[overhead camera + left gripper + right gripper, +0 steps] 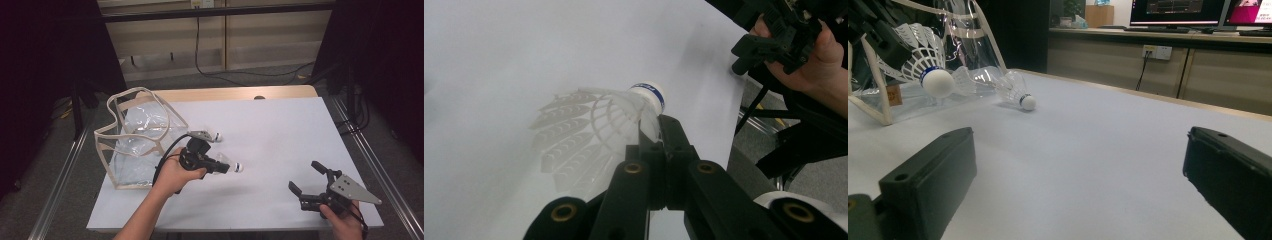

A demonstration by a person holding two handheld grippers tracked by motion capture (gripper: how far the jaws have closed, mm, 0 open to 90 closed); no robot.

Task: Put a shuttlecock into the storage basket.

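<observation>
Holding the white feathered shuttlecock [624,112] by its skirt edge, the left tool [220,167] is clamped on it just right of the clear plastic bag with beige trim [131,135]. I'd keep that pinch gentle so the feathers don't crush, then swing cork-first toward the bag's open top. Right tool [306,181] waits with jaws apart, well right of the bag. A second white shuttlecock [1018,92] lies on the white surface [280,130] just beside the bag.

in the left gripper view the shuttlecock [594,130] skirt is blurred, its lower feathers hidden behind the gripper.
</observation>
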